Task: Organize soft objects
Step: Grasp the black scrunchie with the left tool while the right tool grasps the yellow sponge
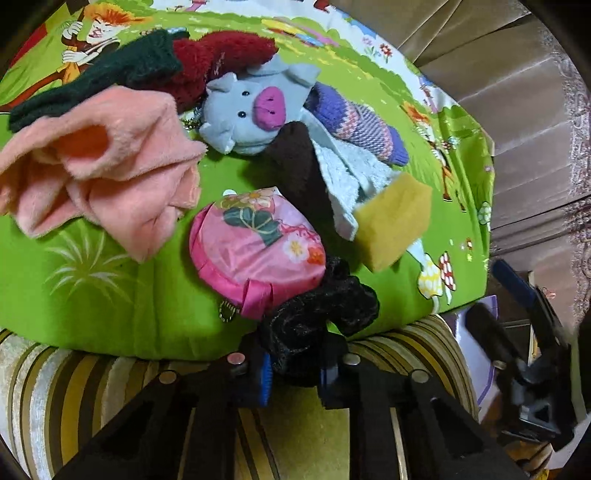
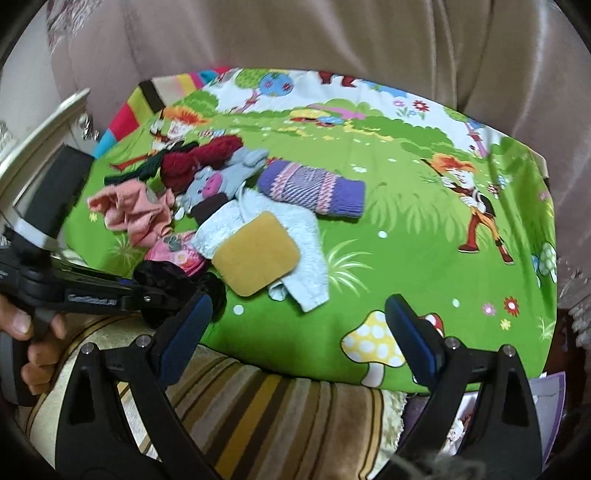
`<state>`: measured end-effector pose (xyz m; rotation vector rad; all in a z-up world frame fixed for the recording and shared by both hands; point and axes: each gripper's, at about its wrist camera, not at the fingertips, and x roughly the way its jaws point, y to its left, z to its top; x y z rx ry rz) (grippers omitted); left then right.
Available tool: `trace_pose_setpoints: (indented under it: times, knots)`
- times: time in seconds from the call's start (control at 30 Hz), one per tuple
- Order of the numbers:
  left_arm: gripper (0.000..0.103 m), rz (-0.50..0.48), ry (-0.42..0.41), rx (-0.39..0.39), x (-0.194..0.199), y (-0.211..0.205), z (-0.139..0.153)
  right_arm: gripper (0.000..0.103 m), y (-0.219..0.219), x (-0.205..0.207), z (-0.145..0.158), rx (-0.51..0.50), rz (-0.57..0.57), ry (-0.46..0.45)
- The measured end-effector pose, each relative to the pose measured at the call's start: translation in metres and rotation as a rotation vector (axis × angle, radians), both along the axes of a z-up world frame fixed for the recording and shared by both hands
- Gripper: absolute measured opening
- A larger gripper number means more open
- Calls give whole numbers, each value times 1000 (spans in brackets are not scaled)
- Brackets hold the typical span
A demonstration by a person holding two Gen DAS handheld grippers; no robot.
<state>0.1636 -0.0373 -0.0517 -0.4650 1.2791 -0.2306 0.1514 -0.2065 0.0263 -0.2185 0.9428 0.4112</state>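
Soft objects lie piled on a green cartoon cloth point(image 1: 92, 295): a peach cloth point(image 1: 110, 166), a grey pig toy point(image 1: 243, 110), a pink round pouch point(image 1: 255, 243), a yellow sponge point(image 1: 391, 218), a purple knit sock point(image 1: 354, 122), a white towel point(image 1: 343, 173), dark red point(image 1: 218, 59) and dark green point(image 1: 122, 74) knits. My left gripper point(image 1: 295, 363) is shut on a black velvet scrunchie point(image 1: 317, 314) at the cloth's near edge. My right gripper point(image 2: 299, 328) is open and empty over the near edge, right of the pile; the sponge point(image 2: 255, 254) lies just beyond it.
The cloth point(image 2: 406, 221) covers a cushion on a striped sofa seat point(image 2: 258, 417). Beige sofa backrest point(image 2: 295, 33) stands behind. The cloth's right half holds nothing. Papers point(image 2: 550, 398) lie at the lower right. The left gripper and hand point(image 2: 37, 332) show at the right view's left edge.
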Motion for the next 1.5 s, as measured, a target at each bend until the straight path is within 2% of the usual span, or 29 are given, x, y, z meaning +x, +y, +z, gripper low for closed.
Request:
trace_pose_setpoints:
  times: [0.17,0.27,0.53,0.8,0.87,0.9,0.93,1.2,1.5]
  knots:
    - [16,3,-61,-1,-19,10,14,96,22,3,-10,-73,76,8]
    - [15,14,-97,-27,-33,20,23,96,36,8,-17,-120,122,7]
    - [15,84,-202,-63,-64,46,42,96,66,22,-36,-235,196,-11]
    - [15,125,-211,-83,-63,50,42,96,80,36,-51,-318,225,-27]
    - [15,131,-215,-83,-65,52,43,90,80,37,-52,-310,233,-29]
    - [15,133,-214,-84,-65,52,42,77,80,37,-51,-302,235,-26]
    - [15,137,-212,-85,-65,53,41,71,79,37,-51,-298,234,-21]
    - [15,150,-231,-64,-69,53,46,70,63,26,-33,-183,199,-12]
    - [15,145,-264,-47,-73,43,57,70,21,4,0,-5,67,-19]
